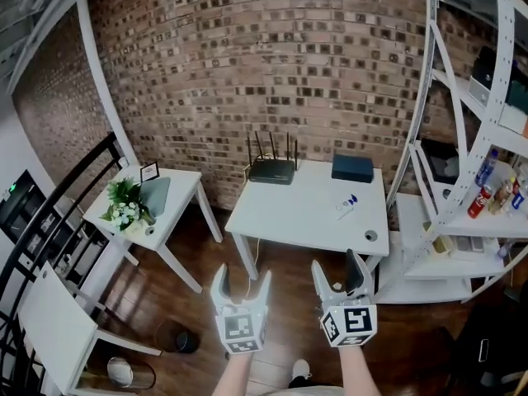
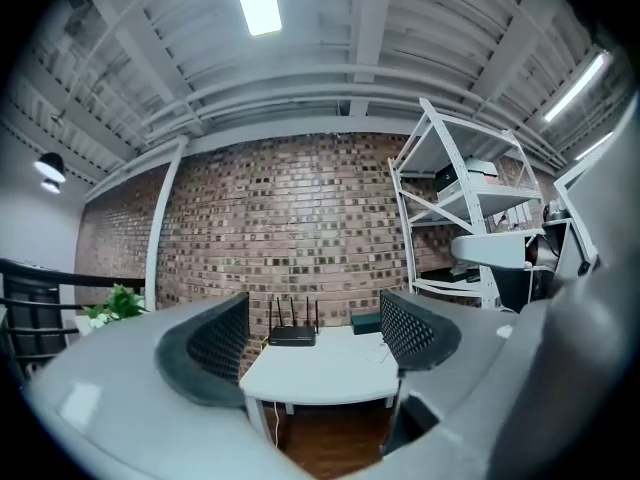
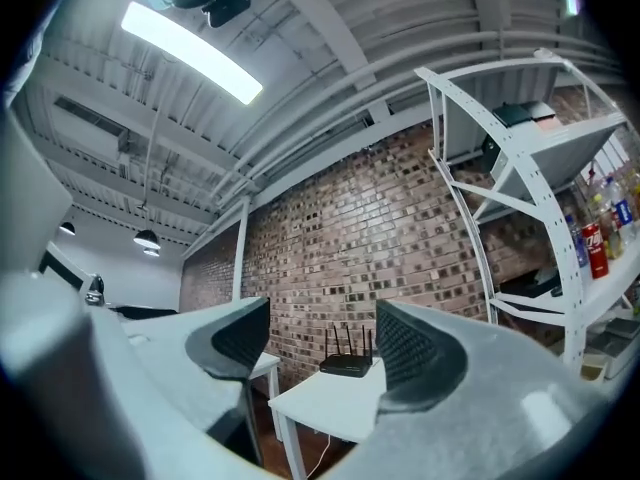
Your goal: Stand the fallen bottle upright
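A small clear bottle with a blue cap (image 1: pixel 346 205) lies on its side on the white table (image 1: pixel 289 221), towards its right side. Both grippers hover over the wooden floor in front of the table, well short of the bottle. My left gripper (image 1: pixel 242 275) is open and empty; in the left gripper view (image 2: pixel 315 333) the table shows between its pads. My right gripper (image 1: pixel 336 262) is also open with nothing in it, and in the right gripper view (image 3: pixel 320 343) it points at the table and the brick wall.
A black router (image 1: pixel 272 170), a dark box (image 1: pixel 352 167) and a small round object (image 1: pixel 370 236) share the table. A side table with a plant (image 1: pixel 128 205) stands left, a white shelf rack with bottles (image 1: pixel 478 200) right. A dark bin (image 1: pixel 177 337) sits on the floor.
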Tool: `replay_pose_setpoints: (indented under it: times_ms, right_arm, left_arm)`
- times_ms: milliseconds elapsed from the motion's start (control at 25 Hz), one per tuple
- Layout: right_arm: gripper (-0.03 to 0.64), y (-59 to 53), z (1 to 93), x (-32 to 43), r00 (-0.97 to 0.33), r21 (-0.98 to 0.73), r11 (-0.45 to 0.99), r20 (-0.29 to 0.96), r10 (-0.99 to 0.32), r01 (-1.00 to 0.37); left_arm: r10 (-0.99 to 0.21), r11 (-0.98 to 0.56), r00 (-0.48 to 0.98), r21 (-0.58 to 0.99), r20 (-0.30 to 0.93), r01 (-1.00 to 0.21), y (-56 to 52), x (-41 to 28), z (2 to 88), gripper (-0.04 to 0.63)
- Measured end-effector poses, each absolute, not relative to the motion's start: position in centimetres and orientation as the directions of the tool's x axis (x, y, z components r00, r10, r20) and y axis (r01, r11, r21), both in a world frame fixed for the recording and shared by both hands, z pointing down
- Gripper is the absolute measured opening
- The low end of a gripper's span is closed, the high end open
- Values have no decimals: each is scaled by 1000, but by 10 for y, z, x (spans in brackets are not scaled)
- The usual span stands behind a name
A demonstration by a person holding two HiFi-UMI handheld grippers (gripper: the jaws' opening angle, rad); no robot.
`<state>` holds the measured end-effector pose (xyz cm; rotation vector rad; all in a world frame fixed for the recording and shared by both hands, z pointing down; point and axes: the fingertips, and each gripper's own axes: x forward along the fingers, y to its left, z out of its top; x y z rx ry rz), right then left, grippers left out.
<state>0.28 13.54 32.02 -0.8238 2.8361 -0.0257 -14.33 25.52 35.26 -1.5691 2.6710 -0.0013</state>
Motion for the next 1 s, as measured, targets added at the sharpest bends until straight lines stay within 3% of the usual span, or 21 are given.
replay_pose_setpoints:
  times_ms: [200,400,760,880,1000]
  right_arm:
    - [313,70,337,-36,-849,34,850,-72,-523,-526]
    - [313,24,365,-67,-851,-26,850,8,-526,-526]
    - [311,-98,359,-149,-816,39,816,-81,-573,-577]
    - [310,-145,351,-168,-756,3,760,-99,-647,-650]
    - [267,-184,334,-178,-691,-50,701,-133,-711,-711]
  left_arm:
    - [-893,450,-449,-16,-22,-893,184,-168,357,417]
    - [-908,417,-417,-3,27,-909,128,-195,374,413]
    - [-947,321,-321,8,23,-947,-23,-288,395,413]
    - [-966,259,-259,5,23,-966,-77,-318,389,413]
    - [-986,169,-170,19,-2,-985,-121,-337,379,413]
